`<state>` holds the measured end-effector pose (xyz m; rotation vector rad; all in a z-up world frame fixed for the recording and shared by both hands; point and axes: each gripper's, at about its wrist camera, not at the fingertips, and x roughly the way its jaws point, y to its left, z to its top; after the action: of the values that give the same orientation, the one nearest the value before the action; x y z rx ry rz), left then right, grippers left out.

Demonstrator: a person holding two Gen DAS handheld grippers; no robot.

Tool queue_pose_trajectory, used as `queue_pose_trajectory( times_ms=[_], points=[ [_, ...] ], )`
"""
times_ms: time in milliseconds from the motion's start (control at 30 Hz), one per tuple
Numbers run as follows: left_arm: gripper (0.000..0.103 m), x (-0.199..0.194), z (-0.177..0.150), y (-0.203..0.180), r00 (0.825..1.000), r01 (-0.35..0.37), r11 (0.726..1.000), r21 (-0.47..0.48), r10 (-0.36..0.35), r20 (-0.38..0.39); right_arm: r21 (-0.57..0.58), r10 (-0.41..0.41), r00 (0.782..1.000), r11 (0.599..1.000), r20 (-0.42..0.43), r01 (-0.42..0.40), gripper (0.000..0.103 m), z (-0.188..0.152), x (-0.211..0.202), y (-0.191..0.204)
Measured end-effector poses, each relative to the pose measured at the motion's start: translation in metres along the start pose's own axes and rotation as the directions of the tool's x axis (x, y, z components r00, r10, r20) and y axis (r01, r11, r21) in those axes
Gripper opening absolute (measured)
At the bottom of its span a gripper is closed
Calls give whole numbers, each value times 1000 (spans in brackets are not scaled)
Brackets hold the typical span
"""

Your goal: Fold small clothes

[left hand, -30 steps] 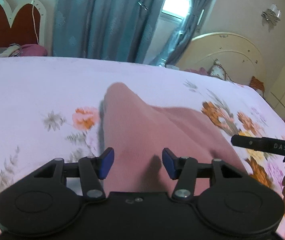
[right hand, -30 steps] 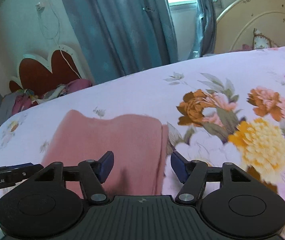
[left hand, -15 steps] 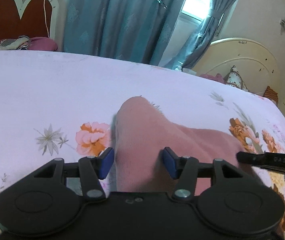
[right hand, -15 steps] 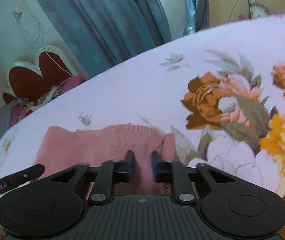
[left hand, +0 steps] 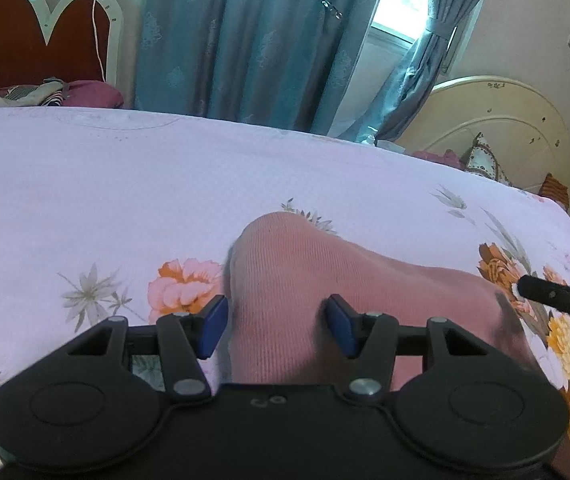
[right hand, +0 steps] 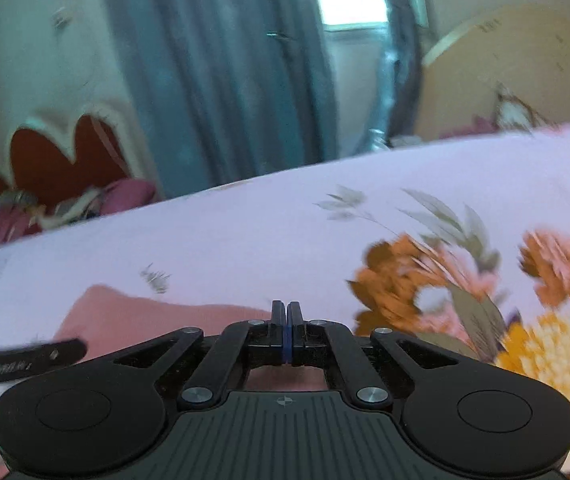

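The dusty-pink ribbed knit garment (left hand: 325, 300) lies on the floral bedsheet (left hand: 105, 200), running near to far. Left tongs (left hand: 276, 327) spread, straddling its near-left edge; right tongs (right hand: 286, 320) pressed together at its near-right corner, apparently pinching cloth.

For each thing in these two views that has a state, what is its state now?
left gripper: open, fingers astride the near end of the cloth.
right gripper: shut; whether cloth is pinched is hidden.
pink garment: lying on the bed, humped, not flat.
bedsheet: spread smooth.
curtain: partly drawn, window showing.
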<state>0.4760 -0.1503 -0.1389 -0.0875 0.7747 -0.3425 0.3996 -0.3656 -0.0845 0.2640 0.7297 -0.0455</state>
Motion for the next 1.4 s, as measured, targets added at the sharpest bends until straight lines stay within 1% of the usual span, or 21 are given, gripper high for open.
queue_pose_trajectory(
  times_ms=[67, 100, 167, 233, 333, 467, 633, 833, 867, 900, 933, 967, 1033, 1067, 1133, 1200, 1233, 1267, 1300, 1400],
  points=[
    [56, 2, 0, 0, 1000, -8, 1000, -2, 8, -7, -17, -13, 997, 1000, -73, 12, 0, -6, 21, 4],
    [57, 3, 0, 1, 1000, -8, 1000, -7, 8, -11, -24, -25, 995, 999, -93, 23, 0, -10, 29, 2],
    [62, 4, -1, 4, 1000, -10, 1000, -18, 10, -17, -32, -65, 993, 998, -95, 62, 0, -14, 37, -4],
    [64, 6, -1, 6, 1000, -11, 999, -30, 10, -26, -13, -52, 993, 999, -110, 51, 0, -12, 41, -10],
    [63, 2, 1, 4, 999, -25, 1000, -17, 25, -30, -62, -67, 992, 996, -106, 61, 0, -8, 33, 0],
    [57, -12, 4, 1, 999, -35, 999, -8, 34, -34, -48, -42, 997, 998, -70, 39, 0, -6, 8, 3],
    [57, -30, 1, -2, 999, -29, 999, 14, 29, -32, -69, -8, 998, 998, -58, 4, 0, -7, -15, 11],
    [57, -52, -10, -10, 999, -30, 999, 41, 32, -34, -52, 9, 997, 999, -76, -13, 2, -18, -31, 16],
    [58, -55, -13, -12, 999, -29, 998, 50, 31, -34, -48, 7, 997, 999, -80, -11, 16, -20, -34, 16],
    [58, -59, -17, -15, 999, -28, 998, 57, 30, -34, -43, 8, 997, 999, -78, -11, 58, -22, -38, 17],
    [58, -61, -21, -17, 999, -27, 998, 63, 29, -36, -43, 4, 998, 999, -64, -7, 77, -25, -43, 18],
    [58, -63, -24, -19, 999, -23, 997, 70, 26, -38, -62, 6, 1000, 998, -29, -8, 84, -29, -50, 21],
    [58, -67, -31, -24, 999, -21, 996, 86, 25, -39, -102, -6, 1000, 995, -18, 4, 82, -33, -58, 27],
    [58, -68, -35, -25, 999, -21, 996, 90, 25, -42, -105, -3, 1000, 994, -18, 1, 76, -35, -61, 28],
    [58, -70, -40, -27, 999, -18, 996, 92, 23, -48, -99, 0, 1000, 995, -15, -2, 69, -40, -67, 27],
    [58, -74, -44, -29, 999, -23, 995, 96, 27, -43, -104, 1, 1000, 995, -26, -4, 44, -44, -70, 27],
    [58, -76, -46, -30, 999, -25, 995, 100, 30, -42, -102, 2, 999, 995, -33, -6, 39, -47, -72, 26],
    [58, -77, -49, -32, 999, -28, 994, 105, 32, -39, -101, 8, 999, 995, -39, -12, 29, -50, -73, 25],
    [58, -78, -51, -33, 999, -30, 993, 111, 35, -37, -105, 12, 999, 994, -49, -18, 23, -54, -74, 25],
    [59, -78, -57, -35, 998, -44, 990, 133, 48, -28, -136, 10, 998, 990, -65, -19, 23, -65, -78, 30]
  ],
)
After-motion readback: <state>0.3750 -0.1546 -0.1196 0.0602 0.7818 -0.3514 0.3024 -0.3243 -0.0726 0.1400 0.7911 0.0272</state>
